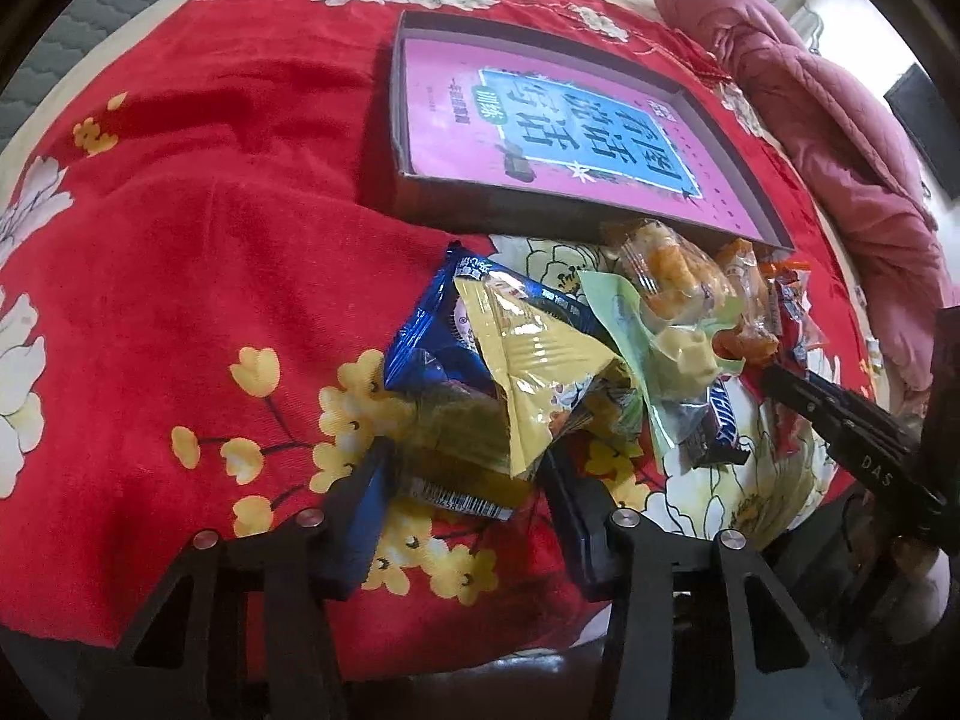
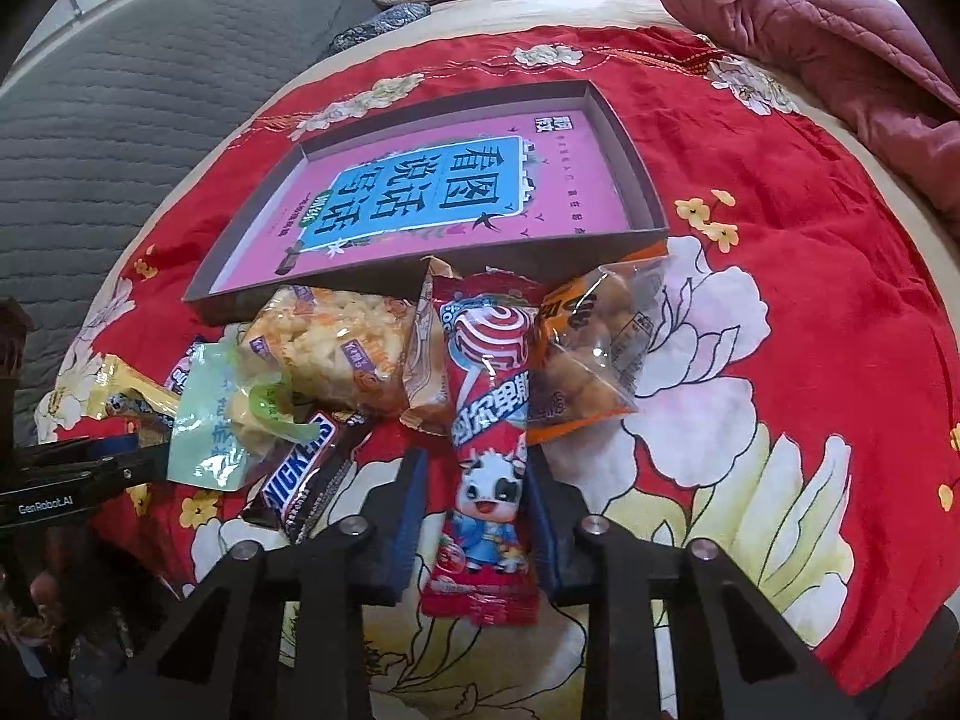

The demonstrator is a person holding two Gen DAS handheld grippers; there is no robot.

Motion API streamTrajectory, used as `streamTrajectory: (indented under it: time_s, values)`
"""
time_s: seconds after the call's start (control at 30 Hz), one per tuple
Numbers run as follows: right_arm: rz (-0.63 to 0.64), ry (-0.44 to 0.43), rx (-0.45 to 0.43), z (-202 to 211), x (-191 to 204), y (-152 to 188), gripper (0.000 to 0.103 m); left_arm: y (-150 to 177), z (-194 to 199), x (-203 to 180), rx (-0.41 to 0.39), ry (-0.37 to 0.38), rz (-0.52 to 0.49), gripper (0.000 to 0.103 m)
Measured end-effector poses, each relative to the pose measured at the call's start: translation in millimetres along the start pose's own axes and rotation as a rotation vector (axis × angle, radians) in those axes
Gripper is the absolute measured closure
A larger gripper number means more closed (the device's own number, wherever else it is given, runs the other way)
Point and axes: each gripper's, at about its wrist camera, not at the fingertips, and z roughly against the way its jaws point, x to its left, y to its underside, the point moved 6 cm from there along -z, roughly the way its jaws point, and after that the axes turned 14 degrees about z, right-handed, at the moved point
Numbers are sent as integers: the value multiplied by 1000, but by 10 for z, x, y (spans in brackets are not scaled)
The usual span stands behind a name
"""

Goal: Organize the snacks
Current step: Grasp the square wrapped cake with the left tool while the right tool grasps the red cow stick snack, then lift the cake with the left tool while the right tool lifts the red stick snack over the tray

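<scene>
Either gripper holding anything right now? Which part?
Left gripper: shut on the yellow snack packet, at its lower corner. Right gripper: shut on the red lollipop wrapper, across its lower half.

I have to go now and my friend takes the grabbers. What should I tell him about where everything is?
Left gripper: closed on the yellow snack bag.
Right gripper: closed on the red lollipop packet.
Both packets still lie in the pile on the red flowered cloth.
The shallow box with the pink printed bottom sits just behind the pile; no snack is fully inside it.
Still in the pile: Snickers bar, puffed-snack bag, green pouch, orange bag, blue packet.
Done: nothing sorted yet. Left: move all the snacks.
</scene>
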Motion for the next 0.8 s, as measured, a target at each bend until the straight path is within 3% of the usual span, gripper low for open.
streamTrajectory:
  time_s: [0.2,0.8]
  values:
    - [31,-36,-44,99,85,-36,78,-15,132,18,-3,42,29,57]
    - [26,-103,-123,293,141,-97,80,-147,625,105,-101,11,60,58]
